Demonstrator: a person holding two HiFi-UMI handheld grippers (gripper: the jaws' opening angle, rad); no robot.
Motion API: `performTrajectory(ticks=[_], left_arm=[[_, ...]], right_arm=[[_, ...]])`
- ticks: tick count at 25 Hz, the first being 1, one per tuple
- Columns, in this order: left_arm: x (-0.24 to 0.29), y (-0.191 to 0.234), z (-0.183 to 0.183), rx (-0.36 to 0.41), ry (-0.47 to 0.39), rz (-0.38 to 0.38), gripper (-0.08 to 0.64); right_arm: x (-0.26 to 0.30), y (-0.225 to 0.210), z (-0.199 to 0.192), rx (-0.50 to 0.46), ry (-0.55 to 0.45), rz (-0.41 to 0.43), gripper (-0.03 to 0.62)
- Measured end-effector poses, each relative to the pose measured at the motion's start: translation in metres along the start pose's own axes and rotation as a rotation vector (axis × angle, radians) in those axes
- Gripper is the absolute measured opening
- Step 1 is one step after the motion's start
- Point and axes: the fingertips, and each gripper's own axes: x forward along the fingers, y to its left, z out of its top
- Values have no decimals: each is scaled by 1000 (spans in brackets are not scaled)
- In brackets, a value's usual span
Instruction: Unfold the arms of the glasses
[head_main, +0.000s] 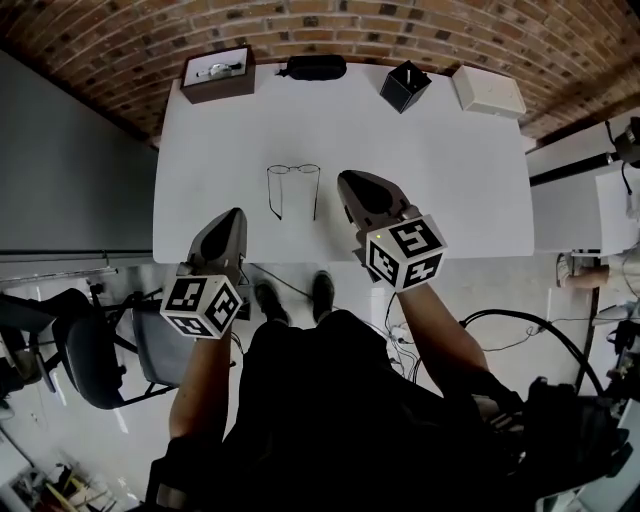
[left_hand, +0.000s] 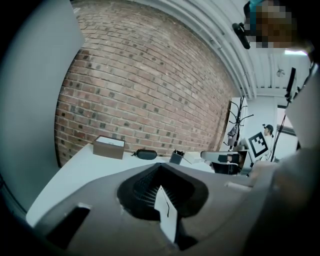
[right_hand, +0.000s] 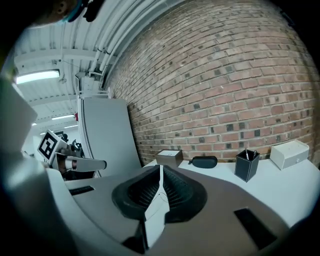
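The thin dark-framed glasses (head_main: 293, 187) lie on the white table (head_main: 450, 170), lenses toward the far side. Both arms stick out toward the near edge. My left gripper (head_main: 234, 217) hovers over the near table edge, below and left of the glasses, jaws shut with nothing in them. My right gripper (head_main: 350, 181) hangs just right of the glasses' right arm, also shut and empty. In the left gripper view the ribbed pads (left_hand: 150, 182) meet at a point. The right gripper view shows the same of its pads (right_hand: 172, 187). Neither gripper view shows the glasses.
Along the far edge stand a brown box with a watch (head_main: 217, 73), a black glasses case (head_main: 315, 67), a black pen holder (head_main: 405, 85) and a white box (head_main: 488, 90). A brick wall runs behind. A chair (head_main: 90, 350) stands at my left.
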Motion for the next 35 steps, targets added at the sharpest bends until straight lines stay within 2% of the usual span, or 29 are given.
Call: performTrajectory(ticks=[3,8,12,15,17,20,23,28,30,35], left_arm=[[-18,2,22,-21,-45,-4,9],[-36,-4,59,81,-109,-45,9],[-51,-6,69,107,-118,-96,9],[-60,-8,74,129,-121,-138,9],[-66,-7,79,125,-134,-153,9],[-75,-6,88,110,-153,-157,9],[-81,-9,97,140,-172,-163,9],[-81,-11,101,87,-183,-215,9],[-80,-13,102,107,-181,-213,9],[-81,-1,103,148,-174,-146,9]], right_arm=[[-3,16,7,-48,-14,-5,23],[-9,37,24,-87,-42,-24,14],[-17,59,34,-128,-41,-39,14],[-21,65,39,-96,-54,-69,14],[-24,71,46,-75,-75,-76,14],[-25,81,54,-92,-87,-82,14],[-29,86,62,-97,-97,-98,13],[-30,93,71,-126,-114,-136,10],[-30,94,73,-128,-121,-143,9],[-29,93,81,-123,-137,-147,9]])
